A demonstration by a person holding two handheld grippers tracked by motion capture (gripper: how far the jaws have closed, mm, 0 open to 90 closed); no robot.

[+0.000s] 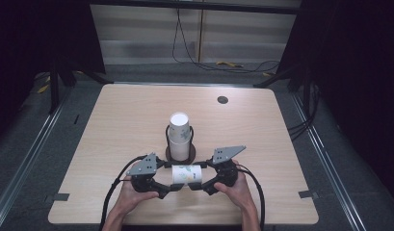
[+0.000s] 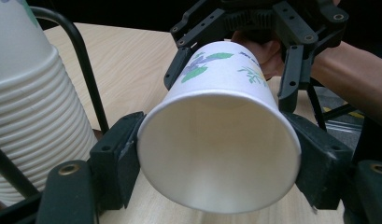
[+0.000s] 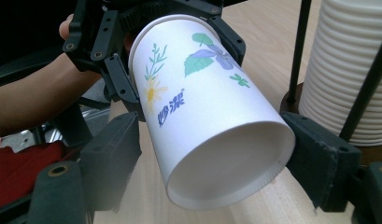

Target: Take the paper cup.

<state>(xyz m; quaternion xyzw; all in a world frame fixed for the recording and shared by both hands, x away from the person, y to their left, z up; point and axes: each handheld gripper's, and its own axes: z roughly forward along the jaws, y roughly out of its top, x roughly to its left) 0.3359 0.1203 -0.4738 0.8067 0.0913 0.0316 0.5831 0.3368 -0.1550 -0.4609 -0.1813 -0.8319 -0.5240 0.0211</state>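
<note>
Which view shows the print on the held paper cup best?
Right gripper view: the paper cup shows its flowers, leaves and blue lettering side-on. Left gripper view looks into its open mouth, catching a few leaves. High view shows it small, lying between both grippers.

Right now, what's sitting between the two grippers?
A single paper cup, lying on its side, spans the gap between the left gripper and right gripper in the high view. Each gripper's jaws close on one end of it.
</note>
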